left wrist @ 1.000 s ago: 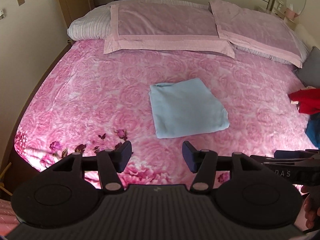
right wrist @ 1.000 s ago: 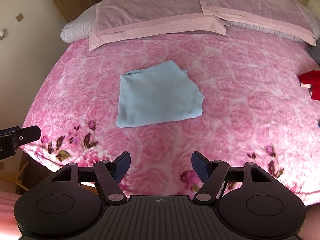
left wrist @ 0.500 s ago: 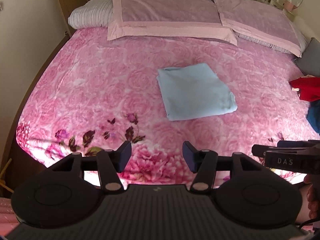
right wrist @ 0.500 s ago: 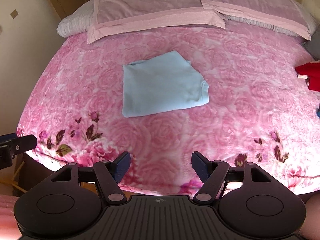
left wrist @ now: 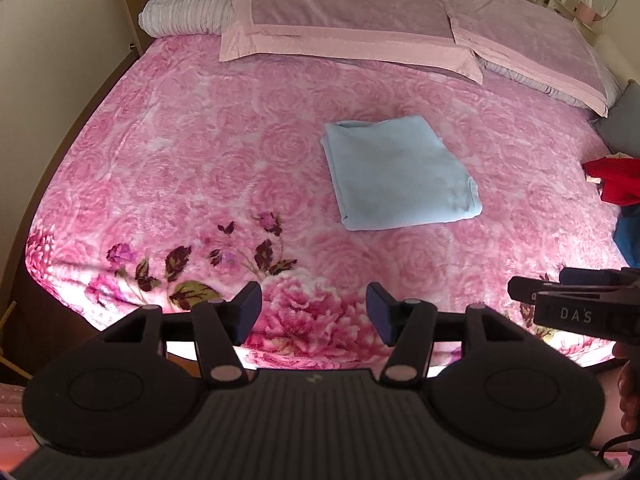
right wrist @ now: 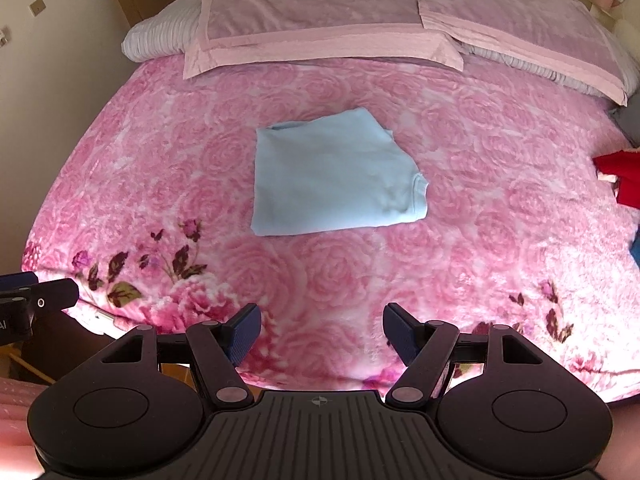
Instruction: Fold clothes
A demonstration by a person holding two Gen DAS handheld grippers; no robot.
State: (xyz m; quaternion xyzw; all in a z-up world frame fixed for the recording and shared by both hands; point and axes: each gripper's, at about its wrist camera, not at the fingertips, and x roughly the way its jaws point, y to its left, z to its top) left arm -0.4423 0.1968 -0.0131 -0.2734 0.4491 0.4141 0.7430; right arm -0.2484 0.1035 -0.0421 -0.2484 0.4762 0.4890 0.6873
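I'm holding both hand-held grippers, left [left wrist: 314,312] and right [right wrist: 322,334], spread and empty; the folded blue garment [right wrist: 334,178] is lying at twelve o'clock, long axis crosswise, nearer the right.

bedspread [left wrist: 200,152] looks like thick plush fleece, fuzzy with an embossed rose texture. the folded light blue garment [left wrist: 396,172] is soft matt knit cloth, smooth. pillowcases [left wrist: 340,16] are thin pink cloth with a slight sheen. both grippers [left wrist: 314,312] [right wrist: 320,330] are matt black plastic, ribbed base, little metal-looking pivot pins
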